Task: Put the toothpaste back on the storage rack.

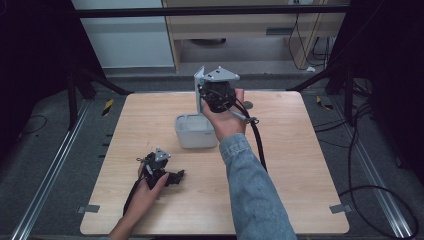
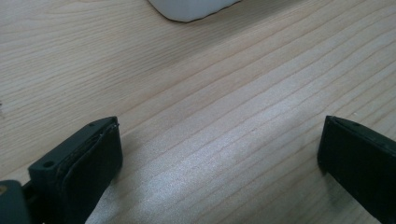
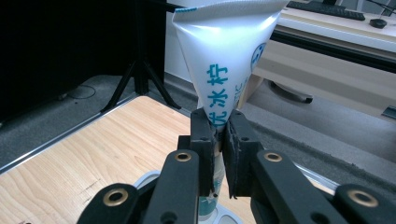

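Observation:
A white tube point(image 3: 224, 46) with blue characters stands upright, its flat crimped end on top. My right gripper point(image 3: 219, 122) is shut on its narrow lower part, and the tube's bottom end dips into a white container point(image 3: 148, 178). From the high view, the right gripper point(image 1: 203, 96) hangs above the white container point(image 1: 192, 132) at mid-table with the tube point(image 1: 199, 90) on its left side. My left gripper point(image 1: 175, 177) rests low on the table's front left. In the left gripper view it point(image 2: 219, 135) is open over bare wood, with a corner of the container point(image 2: 191, 8) ahead.
The wooden table point(image 1: 300, 165) has bare room on its right and front. A small round grey item point(image 1: 248, 105) lies behind the right hand. Black stands point(image 1: 80, 80) and cables point(image 1: 370, 190) flank the table on the floor.

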`<state>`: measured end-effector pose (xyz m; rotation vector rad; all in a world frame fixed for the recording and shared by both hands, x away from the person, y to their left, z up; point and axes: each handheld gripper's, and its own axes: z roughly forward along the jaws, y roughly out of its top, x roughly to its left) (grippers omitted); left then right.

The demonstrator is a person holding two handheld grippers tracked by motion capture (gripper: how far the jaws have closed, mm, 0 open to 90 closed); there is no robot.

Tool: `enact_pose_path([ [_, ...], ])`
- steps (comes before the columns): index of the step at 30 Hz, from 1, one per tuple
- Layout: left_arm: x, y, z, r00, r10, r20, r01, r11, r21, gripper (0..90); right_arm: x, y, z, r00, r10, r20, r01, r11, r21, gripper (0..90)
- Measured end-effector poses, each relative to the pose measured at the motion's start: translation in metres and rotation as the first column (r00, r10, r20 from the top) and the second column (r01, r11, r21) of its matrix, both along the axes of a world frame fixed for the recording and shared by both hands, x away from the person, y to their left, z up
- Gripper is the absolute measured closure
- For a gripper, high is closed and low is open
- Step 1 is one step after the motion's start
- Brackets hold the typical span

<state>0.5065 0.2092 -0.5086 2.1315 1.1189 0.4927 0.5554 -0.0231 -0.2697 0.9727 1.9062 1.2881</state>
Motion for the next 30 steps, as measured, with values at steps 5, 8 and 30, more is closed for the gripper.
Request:
enact_pose_path([
  [5,0.0,0.0,0.0,1.0,0.0,0.0,0.0,1.0,0.0,0.0,0.001,0.003,-0.002,1.0,0.005,-0.003,-0.005,1.0,-0.001,83.2],
  [8,0.0,0.0,0.0,1.0,0.0,0.0,0.0,1.0,-0.001,0.0,0.001,0.004,-0.002,1.0,0.005,-0.004,-0.005,1.0,-0.002,83.3],
  [30,0.0,0.0,0.0,1.0,0.0,0.0,0.0,1.0,0.0,0.0,0.006,0.016,-0.018,0.9989,0.033,-0.032,-0.034,0.9993,-0.018,83.2],
])
